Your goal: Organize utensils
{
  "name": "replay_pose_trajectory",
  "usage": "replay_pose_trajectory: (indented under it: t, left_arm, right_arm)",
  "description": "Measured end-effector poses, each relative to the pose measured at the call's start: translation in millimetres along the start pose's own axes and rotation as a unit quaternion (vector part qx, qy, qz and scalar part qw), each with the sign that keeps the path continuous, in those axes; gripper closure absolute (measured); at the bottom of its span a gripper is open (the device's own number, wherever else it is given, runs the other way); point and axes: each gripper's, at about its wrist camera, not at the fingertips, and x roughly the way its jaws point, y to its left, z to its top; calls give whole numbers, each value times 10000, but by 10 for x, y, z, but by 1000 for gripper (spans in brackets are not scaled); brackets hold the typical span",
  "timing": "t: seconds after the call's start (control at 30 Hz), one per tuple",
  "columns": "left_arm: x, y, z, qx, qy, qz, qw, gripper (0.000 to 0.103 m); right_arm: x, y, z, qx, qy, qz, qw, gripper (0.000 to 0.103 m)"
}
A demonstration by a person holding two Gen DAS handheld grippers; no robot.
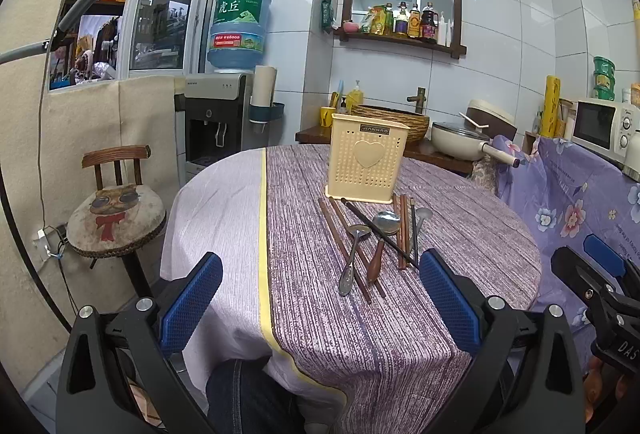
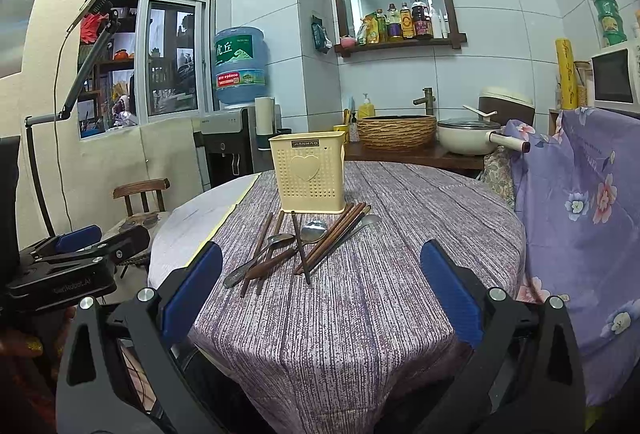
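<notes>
A cream perforated utensil holder (image 1: 367, 162) with a heart on its front stands upright on the round table's purple cloth (image 1: 460, 242); it also shows in the right wrist view (image 2: 310, 172). In front of it lies a loose pile of brown chopsticks (image 1: 340, 246), one black chopstick (image 1: 376, 232), metal spoons (image 1: 354, 254) and a wooden-handled spoon (image 1: 386, 224). The same pile shows in the right wrist view: chopsticks (image 2: 334, 240), spoons (image 2: 280, 240). My left gripper (image 1: 320, 298) is open and empty, short of the pile. My right gripper (image 2: 320, 294) is open and empty, also short of it.
A wooden chair (image 1: 116, 210) with a cat cushion stands left of the table. A water dispenser (image 1: 218, 114) is behind it. A floral purple cloth (image 2: 580, 218) hangs at the right. A counter holds a woven basin (image 2: 396, 132) and a pot (image 2: 470, 138).
</notes>
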Motion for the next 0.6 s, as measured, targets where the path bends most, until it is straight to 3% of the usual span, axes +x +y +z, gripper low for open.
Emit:
replay_pose_trajectory:
  t: [0.6]
  left_arm:
    - [-2, 28, -8, 7, 32, -6, 10000, 5]
  right_arm:
    - [41, -20, 2, 20, 41, 15, 10000, 5]
